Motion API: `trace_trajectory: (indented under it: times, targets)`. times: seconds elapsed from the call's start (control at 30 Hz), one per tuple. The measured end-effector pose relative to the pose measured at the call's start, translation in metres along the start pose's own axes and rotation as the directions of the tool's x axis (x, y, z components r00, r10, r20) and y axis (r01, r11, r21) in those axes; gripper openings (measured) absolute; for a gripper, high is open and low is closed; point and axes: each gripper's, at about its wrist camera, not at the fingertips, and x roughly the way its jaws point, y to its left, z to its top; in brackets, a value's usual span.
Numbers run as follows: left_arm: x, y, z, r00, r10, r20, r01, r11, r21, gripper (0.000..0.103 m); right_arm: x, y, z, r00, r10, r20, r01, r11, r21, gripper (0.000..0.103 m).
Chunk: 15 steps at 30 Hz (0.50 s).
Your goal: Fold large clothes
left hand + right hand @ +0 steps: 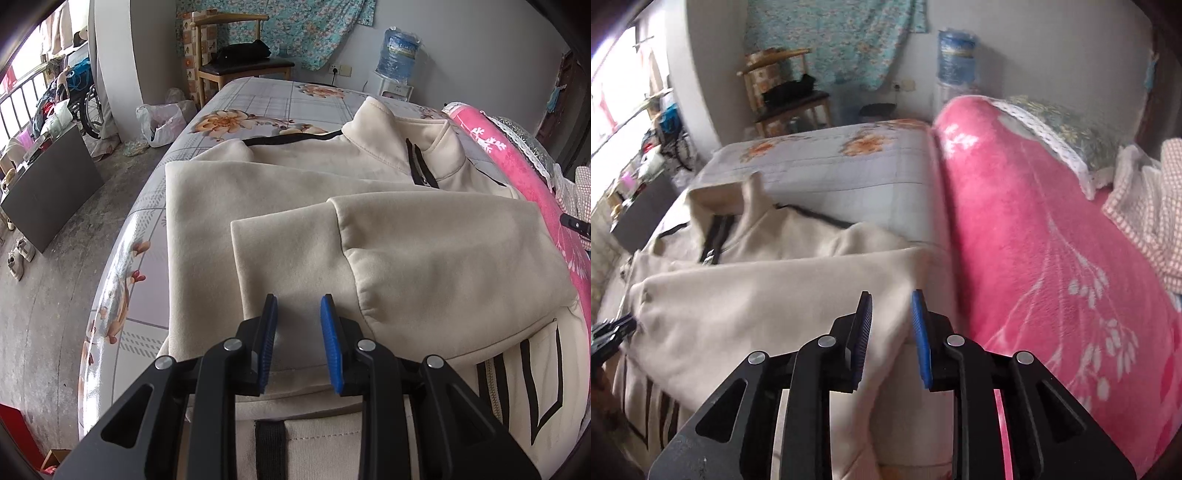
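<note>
A cream zip jacket (295,192) with black trim lies flat on the bed, collar at the far end, both sleeves folded across its body. My left gripper (299,306) is open and empty, hovering just above the folded left sleeve near the hem. In the right wrist view the same jacket (757,288) fills the lower left. My right gripper (891,301) is open and empty over the jacket's right edge, beside the pink blanket. The left gripper's tip (613,328) shows at the left edge of that view.
The bed has a grey floral sheet (258,99). A rolled pink blanket (1052,258) runs along the jacket's right side, with pillows (1071,133) behind. A wooden chair (236,62) and water dispenser (397,55) stand past the bed. The floor (55,280) drops off left.
</note>
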Motion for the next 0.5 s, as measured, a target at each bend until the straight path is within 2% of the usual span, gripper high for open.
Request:
trace_trajectory:
  times: [0.1, 0.13, 0.2, 0.27, 0.37, 0.43, 0.5]
  targets:
    - [0.0, 0.002, 0.0, 1.0, -0.006, -0.001, 0.006, 1.0, -0.009, 0.024, 0.004, 0.028, -0.028, 0.994, 0.096, -0.062, -0.101, 0.991, -0.087, 0.03]
    - [0.0, 0.003, 0.0, 1.0, -0.011, -0.002, 0.011, 1.0, -0.013, 0.024, 0.01, 0.033, -0.037, 0.99, 0.101, -0.094, -0.111, 0.988, -0.106, 0.031]
    - [0.0, 0.006, 0.002, 1.0, -0.026, -0.005, 0.026, 0.999, -0.03, 0.024, 0.023, 0.037, -0.053, 0.989, 0.056, -0.136, -0.075, 0.988, -0.138, 0.032]
    - [-0.003, 0.012, 0.004, 1.0, -0.028, -0.011, 0.027, 0.998, -0.056, 0.024, 0.015, 0.034, -0.052, 0.99, 0.054, -0.127, -0.067, 0.992, -0.106, 0.032]
    - [-0.023, 0.023, 0.002, 0.999, -0.038, 0.017, 0.04, 0.995, -0.09, 0.024, -0.016, 0.044, -0.05, 0.997, -0.01, -0.078, 0.002, 0.994, -0.107, 0.036]
    - [-0.04, 0.028, -0.005, 0.998, -0.061, 0.035, 0.064, 0.993, -0.103, 0.024, -0.039, 0.058, -0.057, 0.999, -0.003, -0.047, -0.004, 0.99, -0.139, 0.046]
    - [-0.057, 0.029, -0.016, 0.996, -0.076, 0.037, 0.079, 0.993, -0.092, 0.031, -0.056, 0.072, -0.069, 0.999, 0.01, -0.036, -0.016, 0.985, -0.172, 0.052]
